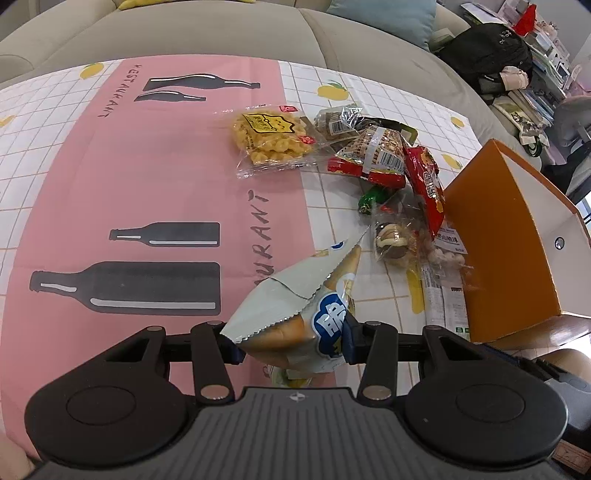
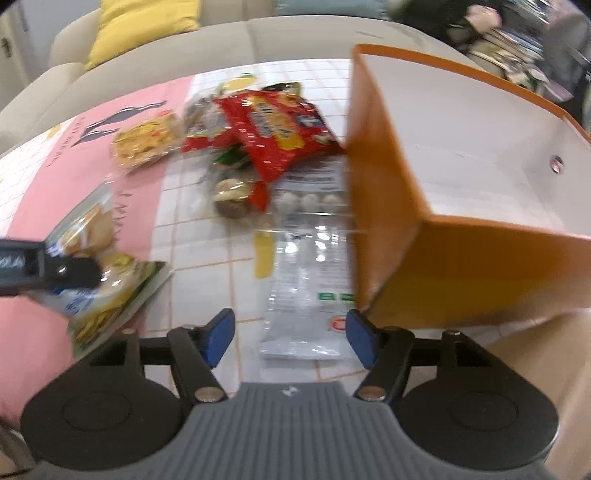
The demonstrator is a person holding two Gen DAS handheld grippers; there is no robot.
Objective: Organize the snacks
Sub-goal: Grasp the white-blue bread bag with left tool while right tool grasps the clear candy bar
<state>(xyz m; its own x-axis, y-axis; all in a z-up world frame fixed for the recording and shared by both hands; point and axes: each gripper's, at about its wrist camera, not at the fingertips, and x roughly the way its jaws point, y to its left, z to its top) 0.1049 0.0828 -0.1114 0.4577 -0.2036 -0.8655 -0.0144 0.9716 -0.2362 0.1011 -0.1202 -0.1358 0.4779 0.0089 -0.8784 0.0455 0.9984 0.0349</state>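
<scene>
My left gripper is shut on a pale bread packet with a blue label, held off the pink and white tablecloth. From the right wrist view that left gripper shows at the left edge, pinching the same packet above a flat green-edged packet. My right gripper is open, its blue pads either side of a long clear packet lying on the cloth without touching it. An orange box with a white inside stands open at the right.
A pile of snacks lies left of the box: a yellow packet, a red packet, a barcoded red and brown packet, a clear packet of small round pieces. A beige sofa runs behind the table, with a black backpack.
</scene>
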